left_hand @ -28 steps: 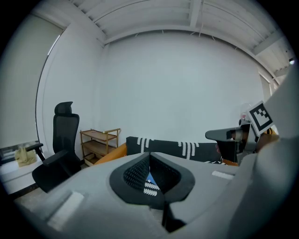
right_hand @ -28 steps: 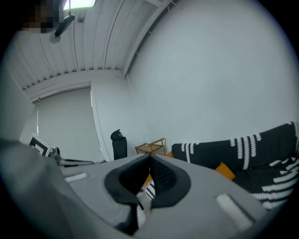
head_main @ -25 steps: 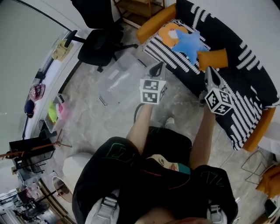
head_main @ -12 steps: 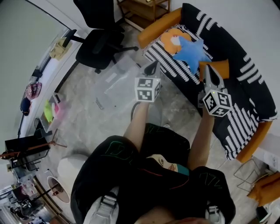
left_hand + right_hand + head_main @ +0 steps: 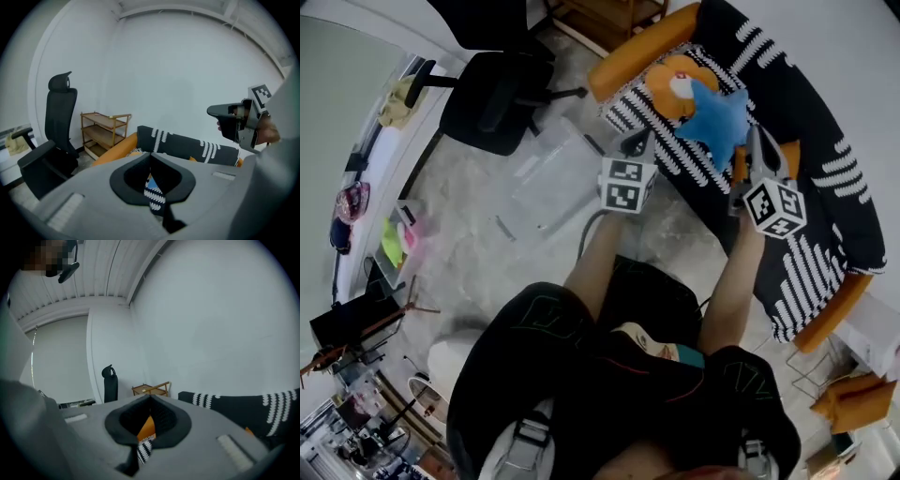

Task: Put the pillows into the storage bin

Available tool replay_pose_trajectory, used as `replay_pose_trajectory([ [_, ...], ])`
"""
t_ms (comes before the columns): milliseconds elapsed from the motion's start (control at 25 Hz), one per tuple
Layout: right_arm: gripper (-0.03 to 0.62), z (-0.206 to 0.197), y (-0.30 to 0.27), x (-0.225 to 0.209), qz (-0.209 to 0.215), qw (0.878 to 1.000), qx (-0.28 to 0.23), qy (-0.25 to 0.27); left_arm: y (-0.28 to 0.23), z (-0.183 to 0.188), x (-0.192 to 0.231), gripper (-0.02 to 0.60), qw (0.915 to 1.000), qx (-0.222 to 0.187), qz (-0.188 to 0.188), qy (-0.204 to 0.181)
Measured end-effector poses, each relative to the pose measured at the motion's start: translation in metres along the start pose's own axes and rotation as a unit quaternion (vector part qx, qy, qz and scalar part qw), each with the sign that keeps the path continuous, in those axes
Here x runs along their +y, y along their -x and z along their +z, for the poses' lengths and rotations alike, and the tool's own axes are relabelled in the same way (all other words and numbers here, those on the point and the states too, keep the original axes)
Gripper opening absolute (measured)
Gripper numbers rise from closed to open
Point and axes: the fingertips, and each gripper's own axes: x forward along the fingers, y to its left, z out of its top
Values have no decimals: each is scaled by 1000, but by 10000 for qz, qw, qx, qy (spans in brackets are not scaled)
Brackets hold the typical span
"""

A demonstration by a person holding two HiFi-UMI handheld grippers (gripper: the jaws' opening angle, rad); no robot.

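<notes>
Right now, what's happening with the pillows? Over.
Left tool shut, empty. Right tool shut, empty. Blue star pillow, round orange pillow on the sofa. Clear bin on the floor, office chair beside it.

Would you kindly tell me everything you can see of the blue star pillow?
The star pillow is bright blue, soft and plush-looking, with rounded points. It lies flat on the sofa seat. One point overlaps the round orange pillow; the opposite side nears an orange cushion. The right tongs, shut, show just beside it; whether they touch it cannot be told.
</notes>
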Motion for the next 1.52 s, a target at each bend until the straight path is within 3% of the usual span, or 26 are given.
replay_pose_trajectory([
  [240, 3, 11, -117, 27, 274, 9984, 334, 353, -40, 14, 107, 11, 9975, 95, 370, 592],
  [360, 3, 2, -139, 30, 432, 9955, 658, 535, -59, 17, 114, 11, 9966, 150, 297, 751],
  [640, 3, -17, -164, -16, 289, 9896, 1249, 657, -110, 18, 97, 11, 9959, 389, -1, 821],
  [880, 3, -65, -215, -68, 488, 9776, 1969, 556, -171, -17, 90, 11, 9892, 928, 114, 1126],
  [1080, 3, -109, -275, -111, 758, 9636, 2505, 537, -234, -38, 92, 11, 9840, 1048, 216, 1427],
  [1360, 3, -209, -333, -162, 1200, 9290, 3402, 828, -312, -119, 83, 12, 9623, 1632, 467, 2123],
  [1520, 3, -265, -357, -188, 1323, 9118, 3768, 957, -335, -174, 89, 12, 9498, 1877, 836, 2359],
])
